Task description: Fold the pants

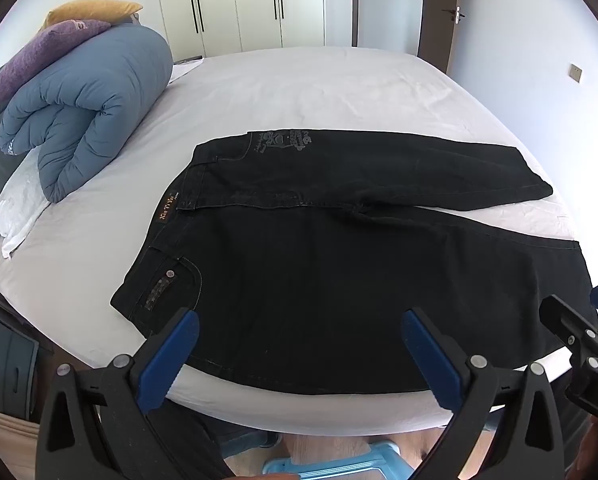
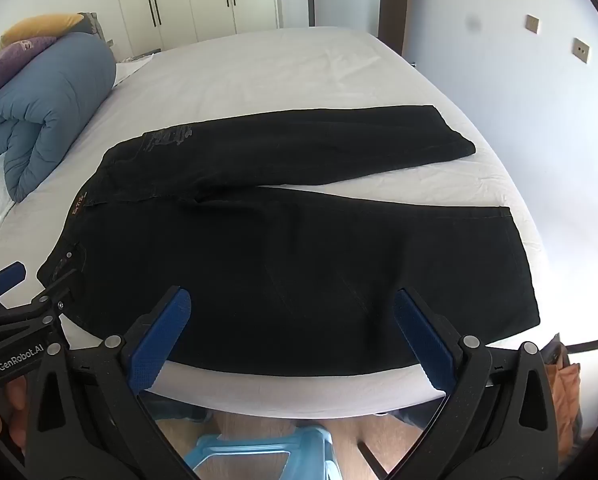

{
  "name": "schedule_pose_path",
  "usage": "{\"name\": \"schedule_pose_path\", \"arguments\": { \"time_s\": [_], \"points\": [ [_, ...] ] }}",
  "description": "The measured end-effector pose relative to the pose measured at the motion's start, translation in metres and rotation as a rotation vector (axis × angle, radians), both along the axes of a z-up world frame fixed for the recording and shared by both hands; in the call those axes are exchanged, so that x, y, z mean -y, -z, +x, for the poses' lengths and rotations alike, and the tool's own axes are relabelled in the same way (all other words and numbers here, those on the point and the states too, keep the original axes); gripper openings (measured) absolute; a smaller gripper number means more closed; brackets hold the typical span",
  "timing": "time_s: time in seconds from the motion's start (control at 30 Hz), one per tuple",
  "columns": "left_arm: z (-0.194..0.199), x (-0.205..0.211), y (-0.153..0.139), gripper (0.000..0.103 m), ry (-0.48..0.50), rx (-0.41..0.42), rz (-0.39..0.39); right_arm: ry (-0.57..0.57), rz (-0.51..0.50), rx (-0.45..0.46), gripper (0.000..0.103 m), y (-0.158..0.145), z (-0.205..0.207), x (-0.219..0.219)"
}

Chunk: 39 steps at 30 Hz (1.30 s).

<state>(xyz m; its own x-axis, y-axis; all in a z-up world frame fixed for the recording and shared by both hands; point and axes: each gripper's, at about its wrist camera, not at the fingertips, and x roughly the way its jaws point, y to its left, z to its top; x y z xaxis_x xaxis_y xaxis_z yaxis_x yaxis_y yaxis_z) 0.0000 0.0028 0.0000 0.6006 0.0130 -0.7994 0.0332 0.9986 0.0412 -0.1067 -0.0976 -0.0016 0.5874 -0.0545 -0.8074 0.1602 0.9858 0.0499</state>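
Note:
Black pants (image 1: 299,264) lie flat on a white bed (image 1: 307,88), waistband to the left, both legs spread to the right in a V. They also show in the right wrist view (image 2: 299,248). My left gripper (image 1: 299,332) is open and empty, hovering over the near leg by the waist. My right gripper (image 2: 293,312) is open and empty, above the near leg further right. Each gripper shows at the edge of the other's view: the right gripper (image 1: 579,332), the left gripper (image 2: 23,288).
A rolled blue duvet (image 1: 87,112) with purple and yellow pillows (image 1: 51,48) sits at the bed's far left. White wardrobes (image 1: 239,4) and a door stand behind. A light blue stool (image 2: 259,456) is on the wooden floor below the near bed edge.

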Motion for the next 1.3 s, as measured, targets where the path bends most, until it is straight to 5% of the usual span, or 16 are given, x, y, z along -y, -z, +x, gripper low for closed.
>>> {"name": "schedule_pose_path", "arguments": {
  "time_s": [1.3],
  "points": [
    [-0.004, -0.004, 0.005, 0.103, -0.004, -0.007, -0.005, -0.001, 0.007, -0.011, 0.103, 0.012, -0.003, -0.008]
  ]
}}
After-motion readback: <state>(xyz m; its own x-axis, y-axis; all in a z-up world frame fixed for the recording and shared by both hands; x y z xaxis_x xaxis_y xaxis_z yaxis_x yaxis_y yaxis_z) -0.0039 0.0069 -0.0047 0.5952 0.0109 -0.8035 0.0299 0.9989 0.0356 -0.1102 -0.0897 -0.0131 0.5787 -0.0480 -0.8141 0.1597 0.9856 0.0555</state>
